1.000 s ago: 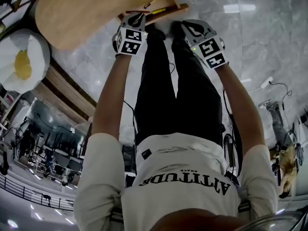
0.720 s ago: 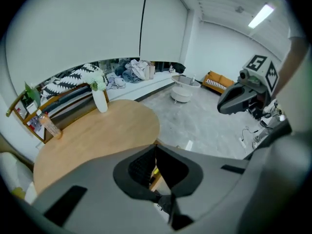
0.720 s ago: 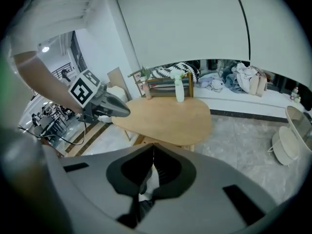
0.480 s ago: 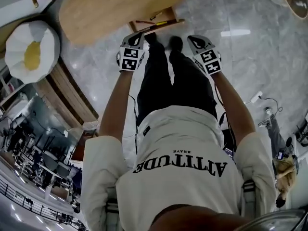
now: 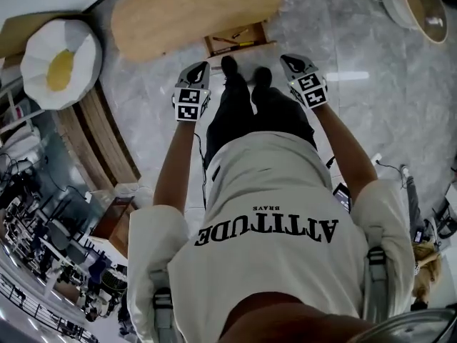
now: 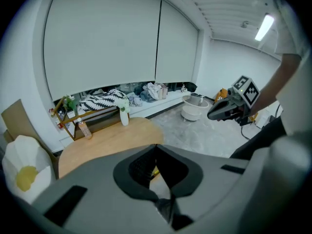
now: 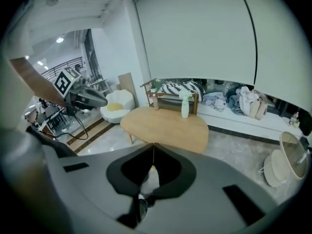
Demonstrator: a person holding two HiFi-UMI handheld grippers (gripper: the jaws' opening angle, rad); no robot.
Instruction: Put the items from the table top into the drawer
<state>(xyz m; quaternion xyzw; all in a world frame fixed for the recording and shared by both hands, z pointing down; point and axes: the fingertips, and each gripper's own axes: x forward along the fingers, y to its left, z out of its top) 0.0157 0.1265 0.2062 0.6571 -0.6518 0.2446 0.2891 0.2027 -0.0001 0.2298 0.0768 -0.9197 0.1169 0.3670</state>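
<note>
head view: left gripper (image 5: 201,66) and right gripper (image 5: 287,58) closed, apparently empty.

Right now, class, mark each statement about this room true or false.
1. The left tongs and right tongs are shut and empty. True.
2. The drawer is closed. False: it stands open at the table's edge, with items inside.
3. A white vase stands on the table. True.
4. The egg cushion lies on the table. False: it sits off the table, to one side.
</note>
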